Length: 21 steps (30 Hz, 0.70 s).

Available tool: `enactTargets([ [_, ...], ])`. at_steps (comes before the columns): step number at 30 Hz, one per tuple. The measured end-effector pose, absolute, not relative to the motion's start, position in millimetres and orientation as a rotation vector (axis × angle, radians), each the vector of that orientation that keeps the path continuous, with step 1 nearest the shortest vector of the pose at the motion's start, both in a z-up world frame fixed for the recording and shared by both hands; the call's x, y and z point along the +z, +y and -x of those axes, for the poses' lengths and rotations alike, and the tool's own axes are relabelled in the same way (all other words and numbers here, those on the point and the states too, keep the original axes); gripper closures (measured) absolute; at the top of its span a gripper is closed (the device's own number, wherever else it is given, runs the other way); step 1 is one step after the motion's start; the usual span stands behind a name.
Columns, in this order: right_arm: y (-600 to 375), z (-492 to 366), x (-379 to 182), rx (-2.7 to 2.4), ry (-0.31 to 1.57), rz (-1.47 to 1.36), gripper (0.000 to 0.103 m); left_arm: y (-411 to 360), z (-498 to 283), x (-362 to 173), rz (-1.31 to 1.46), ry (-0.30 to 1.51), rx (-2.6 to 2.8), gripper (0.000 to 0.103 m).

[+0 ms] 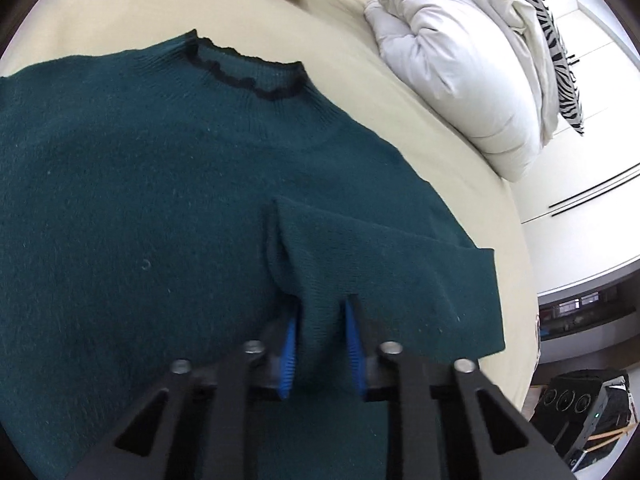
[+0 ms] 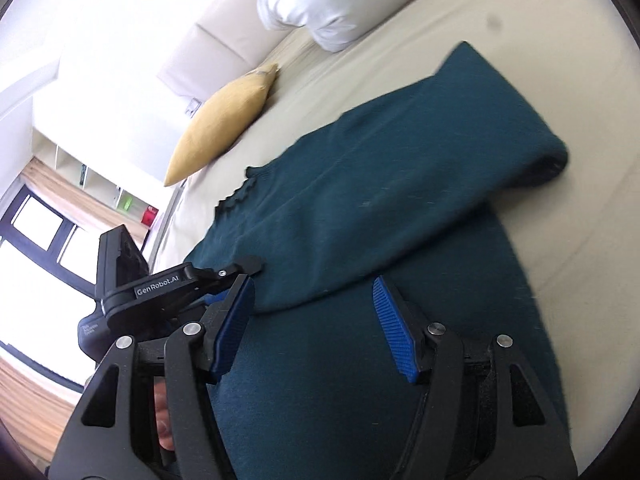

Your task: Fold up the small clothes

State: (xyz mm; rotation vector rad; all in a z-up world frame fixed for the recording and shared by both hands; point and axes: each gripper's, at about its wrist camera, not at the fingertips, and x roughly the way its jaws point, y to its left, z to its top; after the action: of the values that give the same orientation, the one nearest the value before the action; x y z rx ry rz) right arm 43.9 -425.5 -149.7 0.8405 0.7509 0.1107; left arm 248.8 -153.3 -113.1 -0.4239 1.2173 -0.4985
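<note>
Teal knit bunches between the blue pads of the left gripper, which pinches a raised fold of the sweater near the sleeve folded across the body; the right gripper hangs spread over the cloth, gripping nothing. Soft, limp and light by the look of it, the sweater lies flat on the cream bed ahead of both tongs. It is probably best taken at hem or shoulder edges, with the yellow cushion and white duvet beyond.

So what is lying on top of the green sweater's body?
A sleeve is folded across the green sweater, and the left hand-held gripper pinches a fold of it. The bed sheet beneath the sweater is covered.
</note>
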Motion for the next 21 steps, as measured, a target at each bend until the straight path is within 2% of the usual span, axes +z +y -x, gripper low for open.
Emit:
enactTargets([
  [1,-428.5,-40.9,-153.8,0.113,0.753,-0.854,0.043,-152.8,-249.4,-112.2,0.417,1.214,-0.501,0.089],
  [3,-432.5,-39.2,-158.0,0.116,0.753,-0.877,0.043,-151.3,-247.6,-109.1,0.391,1.202,-0.505,0.091],
  [12,-463.6,-29.0,-130.3,0.078,0.679,-0.864,0.043,-96.9,-233.9,-63.7,0.333,1.018,-0.457,0.092],
  [17,-504.1,-52.6,-110.5,-0.034,0.704,-0.778,0.043,-55.5,-249.2,-72.2,0.36,1.004,-0.374,0.092],
  [21,-530.4,-84.3,-116.9,-0.086,0.767,-0.77,0.043,-42.9,-250.1,-81.4,0.362,1.0,-0.341,0.092],
])
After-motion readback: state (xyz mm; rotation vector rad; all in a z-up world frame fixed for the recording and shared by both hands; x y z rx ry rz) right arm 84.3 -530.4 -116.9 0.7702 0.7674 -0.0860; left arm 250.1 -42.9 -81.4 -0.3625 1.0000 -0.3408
